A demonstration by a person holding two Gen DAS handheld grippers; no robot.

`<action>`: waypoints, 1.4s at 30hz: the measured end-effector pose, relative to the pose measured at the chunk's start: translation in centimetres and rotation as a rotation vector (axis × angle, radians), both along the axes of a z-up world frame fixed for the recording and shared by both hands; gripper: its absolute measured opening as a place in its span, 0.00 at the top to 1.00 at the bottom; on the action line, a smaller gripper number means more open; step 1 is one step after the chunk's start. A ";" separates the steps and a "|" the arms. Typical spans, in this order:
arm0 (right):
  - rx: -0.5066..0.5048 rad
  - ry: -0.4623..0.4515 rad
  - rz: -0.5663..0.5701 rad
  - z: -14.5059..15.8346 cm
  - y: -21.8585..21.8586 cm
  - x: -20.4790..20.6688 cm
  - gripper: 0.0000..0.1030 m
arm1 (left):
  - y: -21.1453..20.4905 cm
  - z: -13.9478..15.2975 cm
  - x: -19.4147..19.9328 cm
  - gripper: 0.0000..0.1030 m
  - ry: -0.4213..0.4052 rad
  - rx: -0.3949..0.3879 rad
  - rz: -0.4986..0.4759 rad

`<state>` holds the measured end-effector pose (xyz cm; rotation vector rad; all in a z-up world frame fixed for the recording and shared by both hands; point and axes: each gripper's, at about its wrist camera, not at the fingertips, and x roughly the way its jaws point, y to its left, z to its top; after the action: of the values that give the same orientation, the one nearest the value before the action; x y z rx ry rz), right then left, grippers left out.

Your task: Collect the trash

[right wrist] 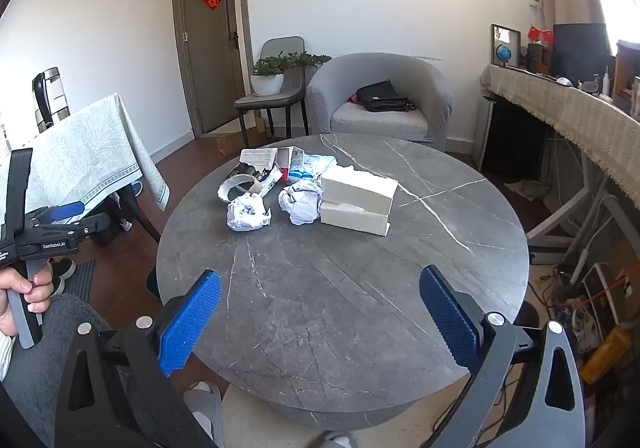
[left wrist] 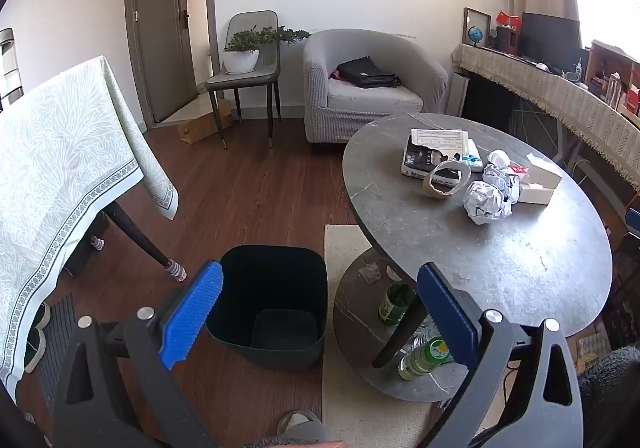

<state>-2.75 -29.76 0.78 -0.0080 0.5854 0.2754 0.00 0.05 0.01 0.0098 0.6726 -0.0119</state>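
A pile of trash lies on the round grey stone table (right wrist: pixel 360 288): two crumpled paper balls (right wrist: pixel 248 213) (right wrist: pixel 302 204), a torn cardboard ring (right wrist: pixel 240 186), white boxes (right wrist: pixel 356 200) and torn packaging (right wrist: pixel 276 162). The pile also shows in the left wrist view, with a paper ball (left wrist: pixel 486 202) and the ring (left wrist: pixel 446 179). A black open bin (left wrist: pixel 268 300) stands on the floor left of the table. My left gripper (left wrist: pixel 320 300) is open and empty above the bin. My right gripper (right wrist: pixel 320 308) is open and empty over the table's near part, short of the pile.
A table with a pale green cloth (left wrist: pixel 60 168) stands at the left. A grey armchair (right wrist: pixel 384 100) with a black bag and a chair with a potted plant (right wrist: pixel 276 88) stand behind. Bottles (left wrist: pixel 424 356) lie on the table's lower shelf. A cluttered sideboard (right wrist: pixel 580 116) runs along the right.
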 end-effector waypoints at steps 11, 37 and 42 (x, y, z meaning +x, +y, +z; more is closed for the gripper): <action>0.001 0.006 0.002 0.0 0.2 0.1 0.03 | 0.0 0.0 0.0 0.03 0.002 0.002 0.004; -0.006 0.015 0.004 -0.3 0.3 0.3 0.03 | 0.2 -0.2 0.1 0.03 0.002 0.001 0.004; -0.008 0.014 0.006 -0.3 0.3 0.2 0.03 | 0.2 -0.2 0.1 0.03 0.001 0.003 0.003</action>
<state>-2.52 -29.45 0.50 -0.0154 0.6010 0.2793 0.08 0.22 -0.15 0.0111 0.6741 -0.0079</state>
